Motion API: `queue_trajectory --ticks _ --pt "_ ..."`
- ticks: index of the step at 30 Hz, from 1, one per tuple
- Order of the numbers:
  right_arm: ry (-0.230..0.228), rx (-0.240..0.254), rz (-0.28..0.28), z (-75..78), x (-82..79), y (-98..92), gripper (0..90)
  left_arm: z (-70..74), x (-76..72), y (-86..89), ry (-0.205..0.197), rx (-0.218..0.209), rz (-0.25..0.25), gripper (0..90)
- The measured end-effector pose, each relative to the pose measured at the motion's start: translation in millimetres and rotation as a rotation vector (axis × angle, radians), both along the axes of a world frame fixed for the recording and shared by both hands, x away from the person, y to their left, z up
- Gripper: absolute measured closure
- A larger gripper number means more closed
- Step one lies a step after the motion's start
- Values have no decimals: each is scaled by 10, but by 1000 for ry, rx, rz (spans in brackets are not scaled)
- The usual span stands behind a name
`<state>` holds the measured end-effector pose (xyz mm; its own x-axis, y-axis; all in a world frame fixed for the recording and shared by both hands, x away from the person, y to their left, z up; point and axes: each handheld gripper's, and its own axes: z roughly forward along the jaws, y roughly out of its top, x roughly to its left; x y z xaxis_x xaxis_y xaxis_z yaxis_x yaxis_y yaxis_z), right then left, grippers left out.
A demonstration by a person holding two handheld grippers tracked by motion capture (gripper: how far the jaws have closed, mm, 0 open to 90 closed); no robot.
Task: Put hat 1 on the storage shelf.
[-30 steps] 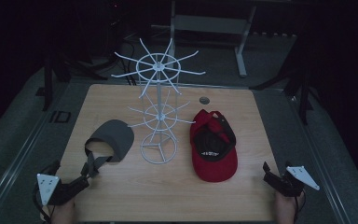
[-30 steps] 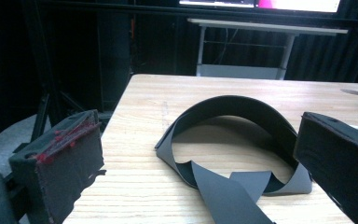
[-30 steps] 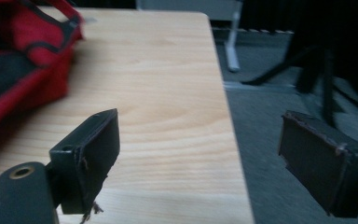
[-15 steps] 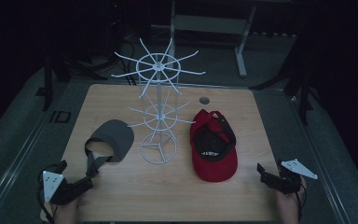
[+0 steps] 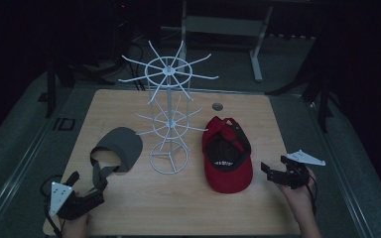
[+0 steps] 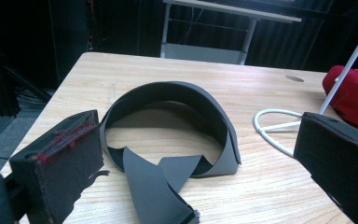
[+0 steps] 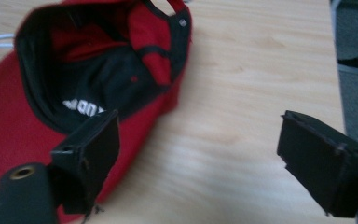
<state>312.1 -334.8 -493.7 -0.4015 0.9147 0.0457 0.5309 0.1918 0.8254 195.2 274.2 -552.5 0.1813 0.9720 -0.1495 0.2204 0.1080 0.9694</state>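
A grey visor (image 5: 119, 146) lies on the wooden table (image 5: 178, 208), left of a white wire rack (image 5: 168, 124). Its loose strap trails toward my left gripper (image 5: 87, 181), which is open just in front of it. In the left gripper view the visor (image 6: 177, 93) and its strap end (image 6: 154, 191) lie between the wide-apart jaws of the left gripper (image 6: 196, 135). A red cap (image 5: 226, 158) lies upside down to the right of the rack. My right gripper (image 5: 274, 166) is open beside its right edge. In the right gripper view the cap (image 7: 9, 126) sits at the left jaw of the right gripper (image 7: 198, 126), with bare table between the jaws.
The rack's round base (image 6: 275, 126) stands between the visor and the cap, with thin arms sticking out at two levels. A small round grommet (image 5: 217, 106) is set in the table behind the cap. A metal table frame (image 5: 228, 25) stands beyond the far edge.
My right gripper has moved forward and left, closer to the red cap. The left gripper has edged slightly right toward the visor's strap. Both stay open.
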Motion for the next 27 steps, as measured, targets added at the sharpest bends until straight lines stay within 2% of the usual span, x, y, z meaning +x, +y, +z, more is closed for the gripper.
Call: queue_trajectory --ticks 7,12,15,17,18,19,22,24,27 --pt "5 -6 42 48 303 243 150 -17 16 -35 3 7 -37 16" --pt "-10 -38 76 54 546 422 161 -29 25 -42 8 6 -51 16" --pt "-11 -49 89 47 625 484 160 -25 22 -42 3 6 -47 16" --pt "-19 -75 106 15 759 587 169 -12 6 -39 -16 10 -26 16" --pt "-19 -75 106 15 759 587 169 -12 6 -39 -16 10 -26 16" --pt "0 -73 120 -25 855 627 169 -10 4 -30 -16 4 -25 16" --pt "16 -100 119 -109 956 683 145 -18 11 -16 -12 -6 -28 16" --pt "34 -133 105 -188 1023 715 138 -20 14 -10 -7 -12 -35 16" --pt "80 -140 87 -311 1119 730 114 -22 18 -13 -3 -6 -39 16"
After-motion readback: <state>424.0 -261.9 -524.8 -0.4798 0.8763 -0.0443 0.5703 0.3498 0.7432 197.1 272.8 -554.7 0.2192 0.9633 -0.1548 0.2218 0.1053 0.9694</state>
